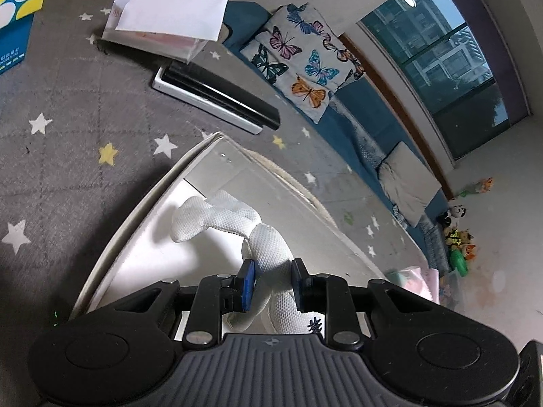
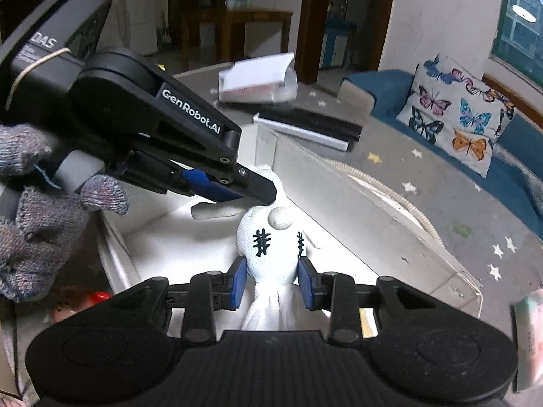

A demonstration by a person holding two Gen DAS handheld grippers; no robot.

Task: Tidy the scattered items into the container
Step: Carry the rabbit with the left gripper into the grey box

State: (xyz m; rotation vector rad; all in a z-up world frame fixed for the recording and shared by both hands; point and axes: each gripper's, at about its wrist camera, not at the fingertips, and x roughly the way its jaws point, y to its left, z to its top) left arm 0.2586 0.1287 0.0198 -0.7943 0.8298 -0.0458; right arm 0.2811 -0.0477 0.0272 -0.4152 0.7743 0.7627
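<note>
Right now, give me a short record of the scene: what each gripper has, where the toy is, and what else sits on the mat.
held item: white knitted plush toy with black stitched eyes
left gripper: shut on the toy's body
right gripper: pads against both sides of the toy's head
toy position: over the inside of the white rectangular container
container support: grey star-patterned mat
also on mat: black and white flat box, blue tissue box
background: butterfly-print cushion

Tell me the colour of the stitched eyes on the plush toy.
Black, on the white plush toy; the right wrist view shows it best.
</note>
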